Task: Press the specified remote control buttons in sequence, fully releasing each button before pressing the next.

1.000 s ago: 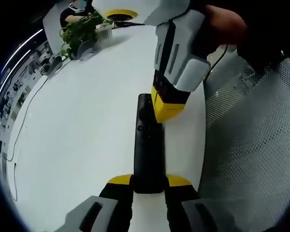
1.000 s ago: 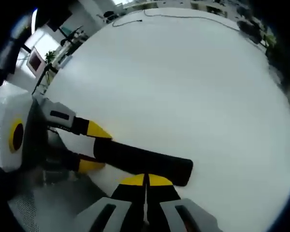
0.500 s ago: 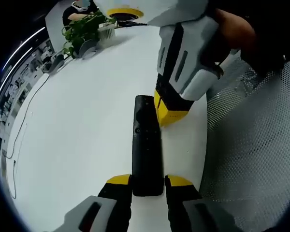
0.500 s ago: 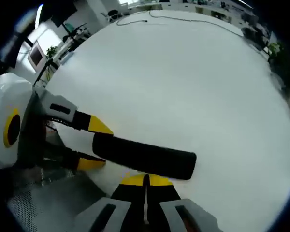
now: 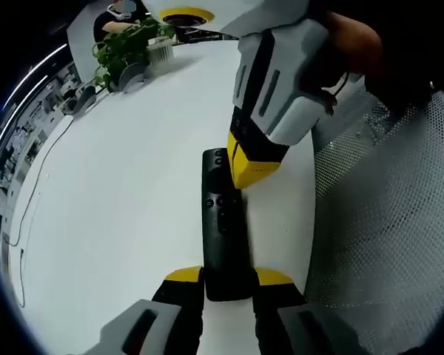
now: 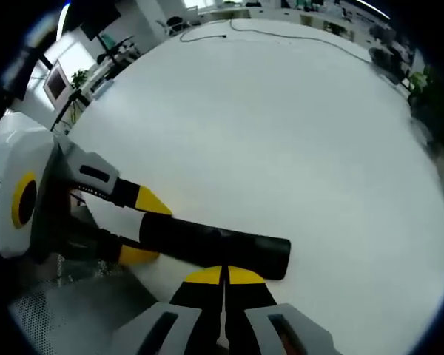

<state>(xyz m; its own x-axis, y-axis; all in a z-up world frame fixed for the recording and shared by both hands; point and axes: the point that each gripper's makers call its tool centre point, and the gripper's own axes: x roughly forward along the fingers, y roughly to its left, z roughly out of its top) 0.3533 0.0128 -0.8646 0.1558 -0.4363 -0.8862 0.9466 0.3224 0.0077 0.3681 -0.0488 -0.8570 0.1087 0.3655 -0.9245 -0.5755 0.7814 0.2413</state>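
Observation:
A black remote control (image 5: 223, 237) lies lengthwise on the white table (image 5: 118, 192), close to the table's right edge. My left gripper (image 5: 227, 277) is shut on its near end, one yellow tip on each side. My right gripper (image 5: 253, 168) comes down from the upper right, shut, with its yellow tips against the button end of the remote. In the right gripper view the remote (image 6: 214, 244) lies crosswise just above my right gripper (image 6: 223, 274). There the left gripper (image 6: 143, 229) holds the remote's left end. The spot under the tips is hidden.
A grey mesh surface (image 5: 385, 222) lies past the table's right edge. A potted plant (image 5: 126, 44) and a seated person (image 5: 115, 15) are at the far end. A thin cable (image 5: 37, 185) trails along the left, and another cable (image 6: 281, 33) crosses the far side.
Half a second ago the right gripper's tips were off to the remote's side. They have come back over the button end, as one second ago. The left gripper keeps its hold.

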